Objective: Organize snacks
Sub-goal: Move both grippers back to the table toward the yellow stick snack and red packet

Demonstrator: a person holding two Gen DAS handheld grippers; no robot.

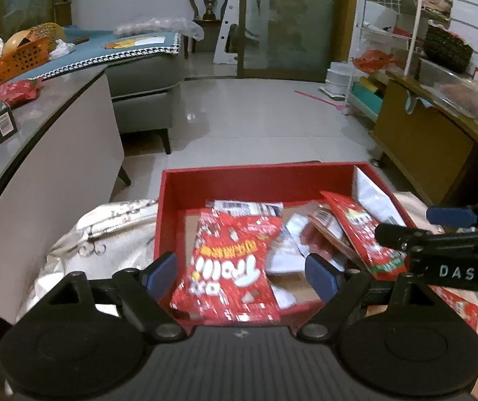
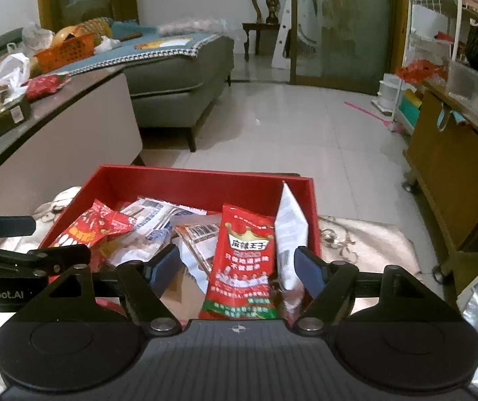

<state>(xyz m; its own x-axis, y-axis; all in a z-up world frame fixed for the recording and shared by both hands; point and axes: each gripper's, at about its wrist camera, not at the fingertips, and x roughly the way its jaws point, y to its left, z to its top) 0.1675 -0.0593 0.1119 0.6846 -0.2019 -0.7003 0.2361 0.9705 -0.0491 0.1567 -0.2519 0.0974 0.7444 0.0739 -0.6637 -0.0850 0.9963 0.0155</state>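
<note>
A red box (image 1: 255, 180) (image 2: 185, 180) holds several snack packets. A red Trolli bag (image 1: 232, 267) lies at its near left and also shows in the right wrist view (image 2: 95, 229). A red packet with a crown logo (image 2: 242, 267) (image 1: 362, 237) leans near the right wall beside a white packet (image 2: 290, 234). My left gripper (image 1: 240, 270) is open over the Trolli bag, apart from it. My right gripper (image 2: 235, 267) is open, its fingers either side of the crown packet and the white packet.
The box rests on a pale patterned cloth (image 1: 105, 234) (image 2: 366, 244). A grey counter (image 1: 48, 123) with boxes and bags stands left, a grey sofa (image 2: 178, 93) beyond. A wooden cabinet (image 2: 456, 173) and wire rack (image 1: 392, 33) stand right. Tiled floor lies ahead.
</note>
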